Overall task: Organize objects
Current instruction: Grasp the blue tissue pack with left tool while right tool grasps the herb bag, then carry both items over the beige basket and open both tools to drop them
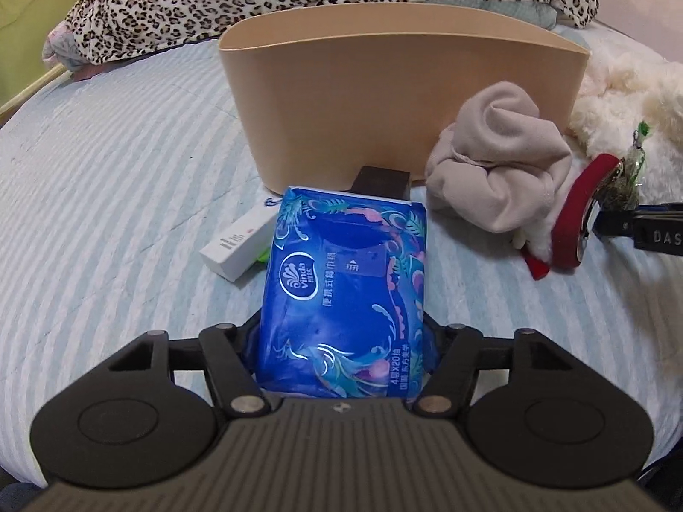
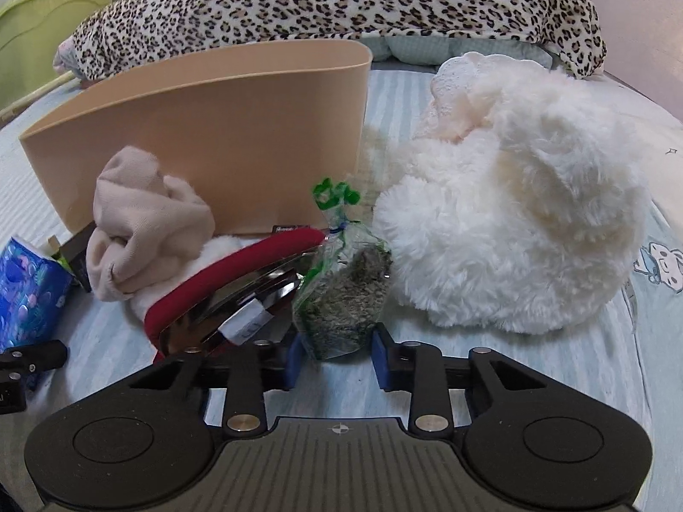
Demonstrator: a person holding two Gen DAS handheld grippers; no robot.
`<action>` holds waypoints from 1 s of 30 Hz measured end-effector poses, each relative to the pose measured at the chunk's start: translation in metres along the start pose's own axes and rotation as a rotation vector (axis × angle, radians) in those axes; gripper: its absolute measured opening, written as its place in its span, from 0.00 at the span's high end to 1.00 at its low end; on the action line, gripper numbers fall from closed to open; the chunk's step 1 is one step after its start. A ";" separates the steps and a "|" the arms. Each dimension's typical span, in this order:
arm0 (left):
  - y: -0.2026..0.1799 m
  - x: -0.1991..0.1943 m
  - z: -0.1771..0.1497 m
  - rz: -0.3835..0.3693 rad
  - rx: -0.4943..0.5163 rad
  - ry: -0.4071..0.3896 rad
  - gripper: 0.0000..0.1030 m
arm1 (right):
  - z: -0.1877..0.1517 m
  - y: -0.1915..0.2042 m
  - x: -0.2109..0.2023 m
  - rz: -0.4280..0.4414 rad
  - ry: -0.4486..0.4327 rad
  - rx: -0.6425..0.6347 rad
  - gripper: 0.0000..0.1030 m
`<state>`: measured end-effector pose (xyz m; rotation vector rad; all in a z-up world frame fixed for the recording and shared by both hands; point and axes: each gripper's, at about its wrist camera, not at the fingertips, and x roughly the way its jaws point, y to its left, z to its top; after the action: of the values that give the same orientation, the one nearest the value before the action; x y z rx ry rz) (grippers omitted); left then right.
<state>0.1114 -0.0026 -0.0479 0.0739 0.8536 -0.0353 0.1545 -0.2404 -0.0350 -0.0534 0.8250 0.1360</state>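
Bed (image 1: 106, 170) with a pale striped cover carries everything. Leopard-print blanket (image 2: 341, 0) is piled along the far side. Tan bin (image 1: 384, 98) stands upright mid-bed, contents not visible from either view. White plush toy (image 2: 512, 213) lies just right of the bin, touching its corner area. Beige cloth bundle (image 1: 495, 170) sits against the bin's front wall. Blue tissue pack (image 1: 345, 290) is clamped between the left tongs (image 1: 341, 341), fingers pressed on both its sides, pack pointing toward the bin and lifted clear of the cover as far as I can tell. White box (image 1: 239, 243) lies on the bed just left of the pack, with something green under it. Dark small box (image 1: 380, 181) sits at the bin's base beyond the pack. Red-handled metal item (image 2: 239, 290) leans on the cloth bundle. Clear bag of green-grey dried stuff (image 2: 341, 298) stands between the right tongs (image 2: 337, 354); blue pads sit either side of its base, partly spread, contact unclear.
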 end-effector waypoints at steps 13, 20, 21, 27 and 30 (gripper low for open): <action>0.014 -0.044 0.011 0.002 0.003 -0.093 0.36 | 0.009 -0.014 -0.049 0.001 -0.112 0.055 0.74; 0.018 -0.081 0.057 0.048 0.048 -0.244 0.36 | 0.053 0.001 -0.096 0.053 -0.248 0.046 0.74; 0.019 -0.083 0.066 0.059 0.049 -0.261 0.36 | 0.061 0.004 -0.100 0.062 -0.266 0.043 0.74; 0.016 -0.080 0.125 0.079 0.064 -0.338 0.36 | 0.112 0.019 -0.106 0.108 -0.342 0.054 0.74; 0.012 -0.063 0.152 0.077 0.066 -0.343 0.36 | 0.129 0.023 -0.093 0.148 -0.337 0.101 0.74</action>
<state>0.1849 -0.0028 0.1001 0.1581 0.5064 -0.0030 0.1823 -0.2142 0.1211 0.1230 0.4973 0.2354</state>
